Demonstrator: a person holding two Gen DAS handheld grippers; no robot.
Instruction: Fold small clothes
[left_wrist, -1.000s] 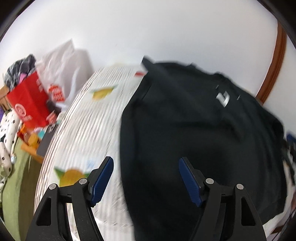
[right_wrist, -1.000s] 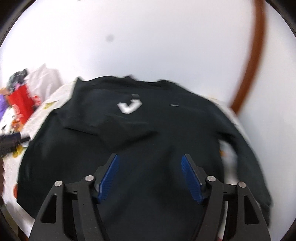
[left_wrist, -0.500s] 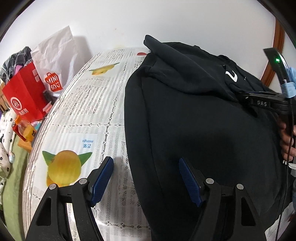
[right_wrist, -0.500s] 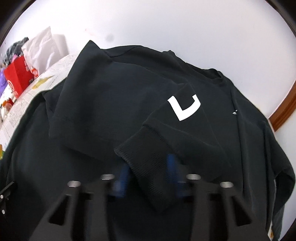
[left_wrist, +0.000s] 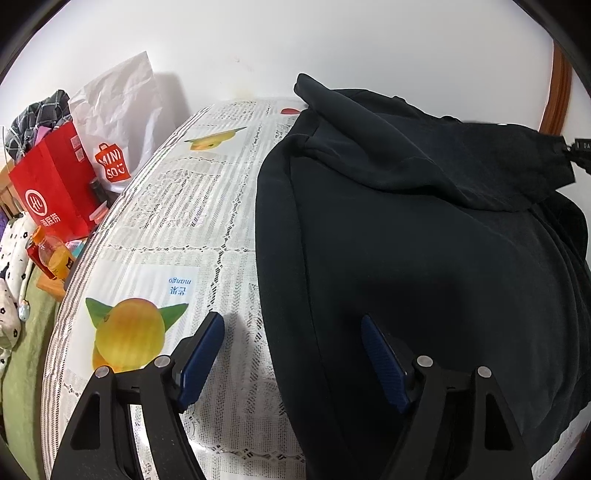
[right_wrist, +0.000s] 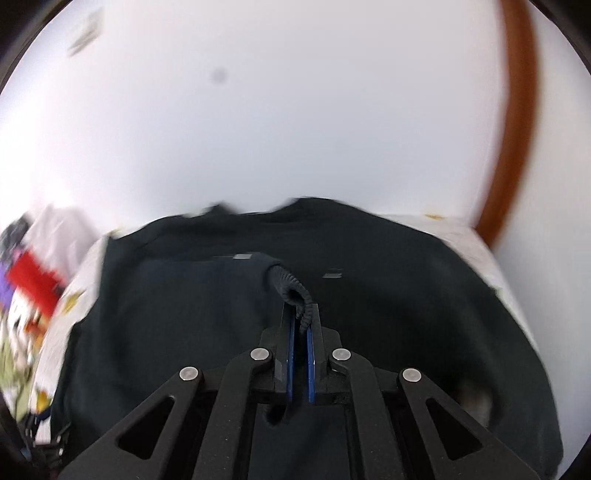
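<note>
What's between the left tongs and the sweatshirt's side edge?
Nothing visible. The left tongs stand open, straddling the edge of the black sweatshirt on the lace tablecloth: one finger over bare cloth, the other over the fabric. The right tongs are shut on the ribbed cuff.

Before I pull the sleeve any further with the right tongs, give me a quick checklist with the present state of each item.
1. Right tongs shut on the sleeve cuff: ok, the ribbed cuff sits pinched between the blue pads.
2. Left tongs free: ok, open, nothing between the pads.
3. Left tongs placed to pin the black sweatshirt: not ok, they straddle its edge above the cloth, one pad over the tablecloth.
4. Sleeve lifted off the body: ok, it is stretched towards the right in the left view.
5. Sweatshirt lying flat: cannot tell, the right view is blurred.
6. Red bag clear of the sweatshirt: ok, it stands off to the side.
</note>
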